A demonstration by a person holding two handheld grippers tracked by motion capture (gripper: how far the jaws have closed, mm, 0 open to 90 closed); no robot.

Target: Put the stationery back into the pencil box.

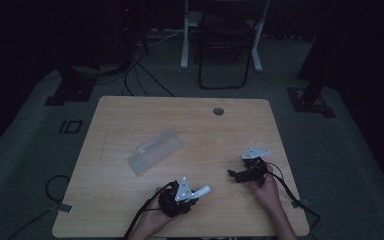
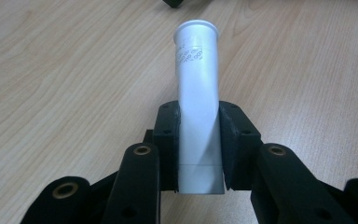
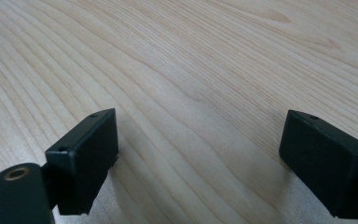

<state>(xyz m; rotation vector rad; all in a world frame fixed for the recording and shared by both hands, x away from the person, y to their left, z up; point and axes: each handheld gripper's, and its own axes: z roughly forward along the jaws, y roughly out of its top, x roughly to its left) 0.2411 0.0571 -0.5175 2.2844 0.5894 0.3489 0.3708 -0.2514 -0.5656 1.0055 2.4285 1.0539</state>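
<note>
A white plastic tube point(image 2: 196, 100) with a flared rim and small printed text is clamped between the jaws of my left gripper point(image 2: 198, 144). In the high view the left gripper point(image 1: 192, 196) sits near the table's front edge, with the white tube point(image 1: 202, 190) sticking out to the right. My right gripper point(image 1: 233, 175) rests at the front right of the table, pointing left, and stands open. In the right gripper view its jaws are wide apart over bare wood point(image 3: 191, 93), and the right gripper point(image 3: 205, 158) holds nothing.
A clear plastic box point(image 1: 155, 149) lies open near the middle of the wooden table point(image 1: 130, 200). A round cable hole point(image 1: 218, 111) sits at the far edge. Beyond the table stand a folding chair point(image 1: 225, 45) and dark stands, with cables on the carpet.
</note>
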